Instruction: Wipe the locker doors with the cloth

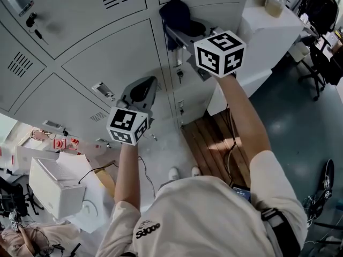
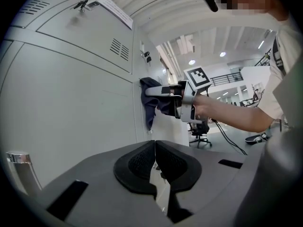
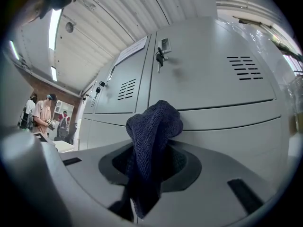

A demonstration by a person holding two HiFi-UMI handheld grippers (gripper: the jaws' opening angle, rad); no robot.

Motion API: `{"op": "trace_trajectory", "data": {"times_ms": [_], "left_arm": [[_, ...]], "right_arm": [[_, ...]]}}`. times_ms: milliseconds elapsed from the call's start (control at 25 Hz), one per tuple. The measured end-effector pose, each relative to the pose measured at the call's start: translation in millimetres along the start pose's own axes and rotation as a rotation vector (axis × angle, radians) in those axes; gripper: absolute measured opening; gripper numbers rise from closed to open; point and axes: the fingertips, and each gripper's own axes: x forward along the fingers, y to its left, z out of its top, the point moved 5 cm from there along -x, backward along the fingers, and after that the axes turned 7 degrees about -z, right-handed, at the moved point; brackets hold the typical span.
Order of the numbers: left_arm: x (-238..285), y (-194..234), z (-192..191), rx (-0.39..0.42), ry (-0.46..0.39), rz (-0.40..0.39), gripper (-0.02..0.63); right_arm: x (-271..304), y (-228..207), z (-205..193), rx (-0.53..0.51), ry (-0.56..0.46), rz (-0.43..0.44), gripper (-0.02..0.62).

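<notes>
A dark blue cloth (image 3: 151, 141) is pinched in my right gripper (image 3: 150, 167), which is shut on it. In the head view the cloth (image 1: 177, 15) presses against a grey locker door (image 1: 118, 52) near the seam between two columns. In the left gripper view, the cloth (image 2: 152, 103) hangs at the door edge with the right gripper (image 2: 182, 98) behind it. My left gripper (image 2: 154, 162) is shut with nothing between its pads and hovers close to a lower locker door (image 2: 66, 108); in the head view it (image 1: 140, 92) sits left of and below the right one.
Lockers (image 3: 203, 65) carry vents, label cards and keys in locks (image 1: 32, 20). A white cabinet (image 1: 268, 36) with a jar stands right of the lockers. A white box (image 1: 56, 183) and clutter lie at lower left. A wooden pallet (image 1: 214, 143) and cables lie on the floor. People (image 3: 45, 117) stand far off.
</notes>
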Motion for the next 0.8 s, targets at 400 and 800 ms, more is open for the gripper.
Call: {"op": "trace_trajectory", "data": {"times_ms": [400, 800], "left_arm": [[28.8, -14.3, -1.4, 0.017, 0.006, -0.055, 0.018], [45.6, -18.1, -4.3, 0.028, 0.027, -0.078, 0.018]], "right_arm": [[-30.1, -76.1, -9.0, -0.019, 0.046, -0.155, 0.107], [-69.4, -179.1, -36.8, 0.098, 0.167, -0.290, 0.107]]}}
